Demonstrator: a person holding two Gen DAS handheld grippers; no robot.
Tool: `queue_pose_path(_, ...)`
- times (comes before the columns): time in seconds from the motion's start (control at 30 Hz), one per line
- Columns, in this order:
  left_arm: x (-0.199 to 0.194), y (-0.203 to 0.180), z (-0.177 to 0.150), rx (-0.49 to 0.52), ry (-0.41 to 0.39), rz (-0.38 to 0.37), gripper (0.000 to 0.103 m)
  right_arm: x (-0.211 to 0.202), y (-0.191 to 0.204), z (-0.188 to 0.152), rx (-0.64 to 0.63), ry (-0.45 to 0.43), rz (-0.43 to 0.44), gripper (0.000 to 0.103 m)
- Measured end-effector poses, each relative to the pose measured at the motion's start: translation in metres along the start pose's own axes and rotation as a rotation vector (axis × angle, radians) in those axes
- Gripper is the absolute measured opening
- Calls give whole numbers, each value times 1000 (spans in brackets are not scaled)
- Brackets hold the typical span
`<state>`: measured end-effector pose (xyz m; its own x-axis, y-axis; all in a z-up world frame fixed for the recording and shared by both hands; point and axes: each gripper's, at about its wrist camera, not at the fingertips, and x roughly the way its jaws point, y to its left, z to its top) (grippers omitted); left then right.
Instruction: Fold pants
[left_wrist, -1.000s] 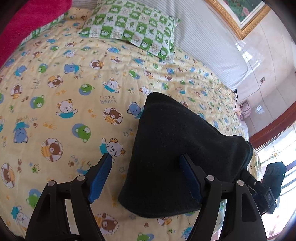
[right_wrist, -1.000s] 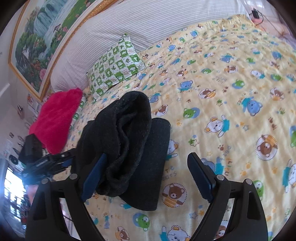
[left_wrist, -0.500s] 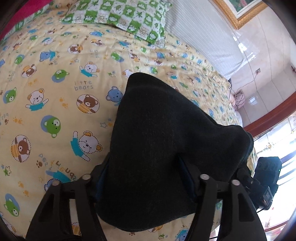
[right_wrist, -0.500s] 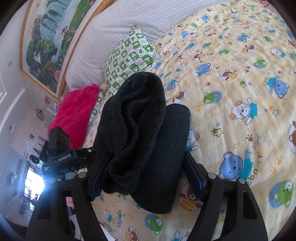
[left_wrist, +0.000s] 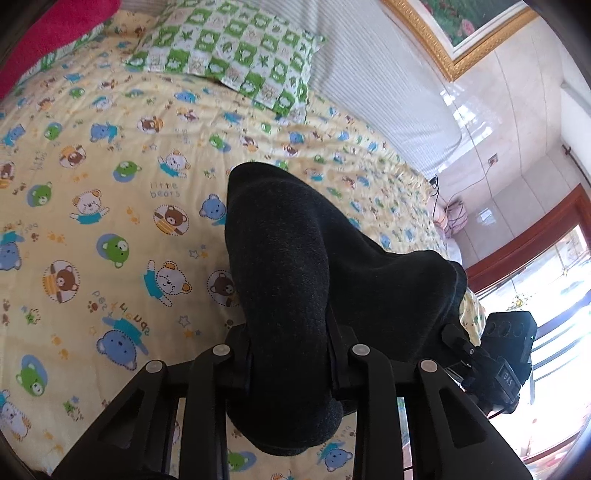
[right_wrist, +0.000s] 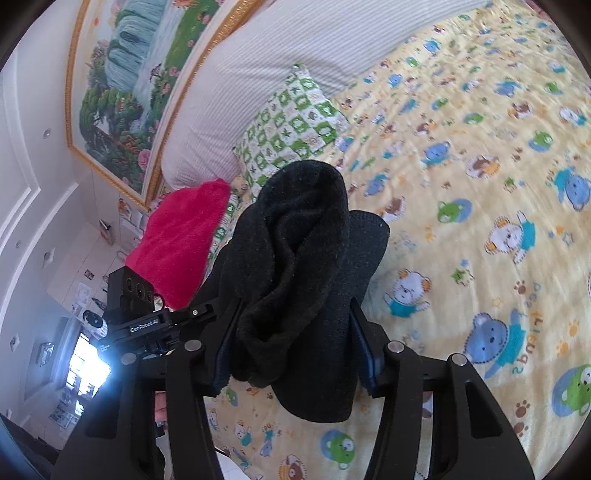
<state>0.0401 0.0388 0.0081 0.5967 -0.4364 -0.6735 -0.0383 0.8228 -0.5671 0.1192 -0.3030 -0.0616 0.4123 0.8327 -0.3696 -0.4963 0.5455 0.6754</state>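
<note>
While your left gripper (left_wrist: 290, 354) and right gripper (right_wrist: 291, 347) are clamping the folded pants (left_wrist: 295, 266), you are holding them above the bedspread (left_wrist: 92, 206).

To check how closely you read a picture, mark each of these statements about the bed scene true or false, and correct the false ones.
1. Both grippers are closed on the dark pants. True: the left gripper and the right gripper each clamp the pants.
2. The pants lie spread flat in one layer. False: they are bunched and folded over on themselves.
3. A green checked pillow lies near the head of the bed. True.
4. The bedsheet is plain white. False: it is yellow with cartoon bears.
5. A pink cloth lies beside the pillow. True.
</note>
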Motion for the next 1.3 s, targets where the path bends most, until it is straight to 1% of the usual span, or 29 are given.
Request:
queue_pose_path(0.23, -27, -1, 2, 16, -65, 31, 27, 10, 12, 10, -21, 8, 43, 53)
queue_pose_path(0.4, -42, 3, 11, 23, -107, 53, 28, 25, 24, 20, -47, 14, 67, 53)
queue_pose_path(0.53, -46, 12, 22, 4, -129, 74, 28, 41, 32, 34, -64, 22, 71, 53)
queue_pose_path(0.7, -47, 23, 38, -15, -155, 101, 27, 65, 40, 51, -81, 38, 79, 53)
queue_pose_path(0.83, -45, 28, 56, -7, -174, 138, 28, 85, 44, 66, -99, 50, 80, 53)
queue_pose_path(1.0, -42, 41, 76, -25, -194, 177, 28, 115, 48, 86, -111, 76, 87, 53)
queue_pose_path(1.17, -31, 60, 93, -54, -191, 207, 28, 144, 44, 97, -101, 106, 90, 53)
queue_pose_path(1.3, -24, 64, 103, -35, -205, 239, 28, 165, 40, 107, -100, 122, 86, 53)
